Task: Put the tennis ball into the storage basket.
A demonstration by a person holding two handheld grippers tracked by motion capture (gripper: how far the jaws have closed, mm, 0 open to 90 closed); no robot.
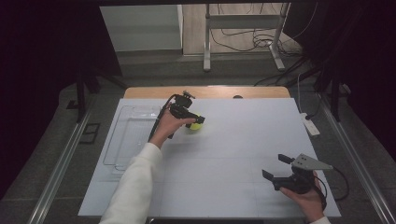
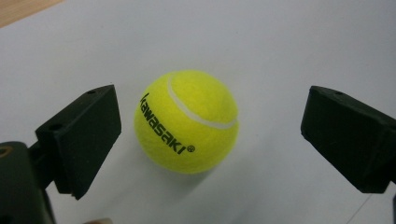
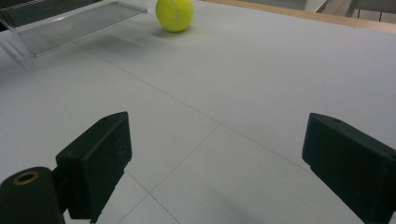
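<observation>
**Left gripper poised at the tennis ball**

The tennis ball [image 1: 194, 125] rests on the white table [image 1: 233, 154], upper centre of the high view, between the left gripper's [image 1: 198, 119] spread jaws, untouched. The right gripper [image 1: 275, 170], lower right, is also spread and holds nothing.

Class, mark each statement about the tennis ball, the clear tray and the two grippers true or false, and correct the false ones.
1. The tennis ball lies between the open fingers of the left gripper. True.
2. The ball sits inside the clear tray. False: it rests on the white table surface, beside the tray.
3. The right gripper is shut. False: it is open and holds nothing.
4. The ball bears printed lettering. True.
</observation>
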